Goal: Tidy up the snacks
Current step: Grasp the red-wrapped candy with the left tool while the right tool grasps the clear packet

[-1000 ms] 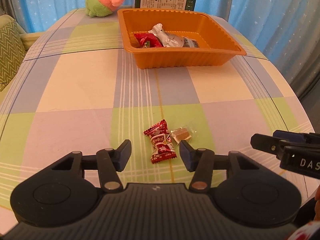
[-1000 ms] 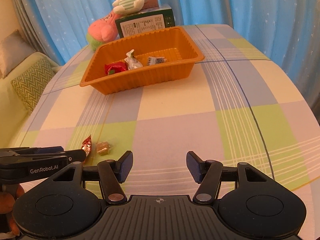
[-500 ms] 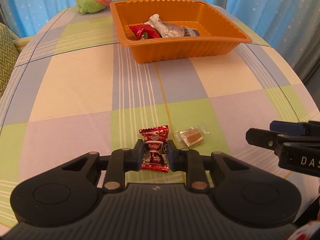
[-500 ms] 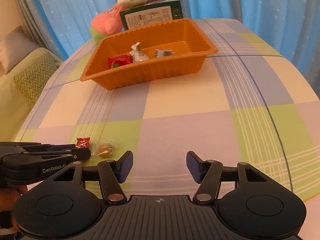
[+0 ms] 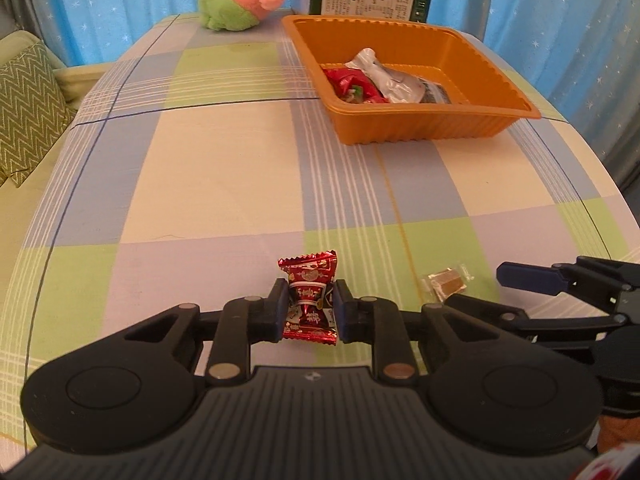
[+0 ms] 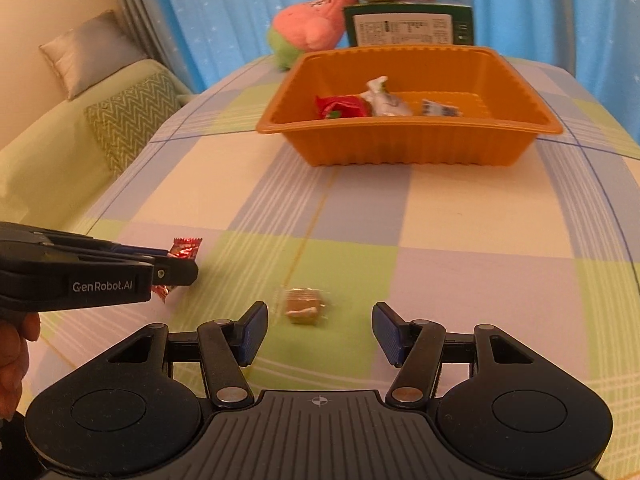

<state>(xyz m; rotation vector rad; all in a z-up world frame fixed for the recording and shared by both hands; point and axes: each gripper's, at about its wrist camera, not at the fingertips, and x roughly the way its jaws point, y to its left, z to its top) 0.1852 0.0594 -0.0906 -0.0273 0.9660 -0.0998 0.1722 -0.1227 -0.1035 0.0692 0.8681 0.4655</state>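
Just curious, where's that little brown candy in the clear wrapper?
The brown candy lies on the checked tablecloth, just ahead of the open right gripper, well short of the orange tray.

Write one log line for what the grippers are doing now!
left hand-held gripper: shut on red candy | right hand-held gripper: open, before brown candy | orange tray: three snacks

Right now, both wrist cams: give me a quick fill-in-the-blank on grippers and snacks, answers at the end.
1. The left gripper is shut on the ____ candy.
2. The right gripper is ____, with the brown candy just ahead of its fingers.
3. The orange tray holds ____ wrapped snacks.
4. The brown candy lies on the ____, outside the tray.

Answers: red; open; three; tablecloth
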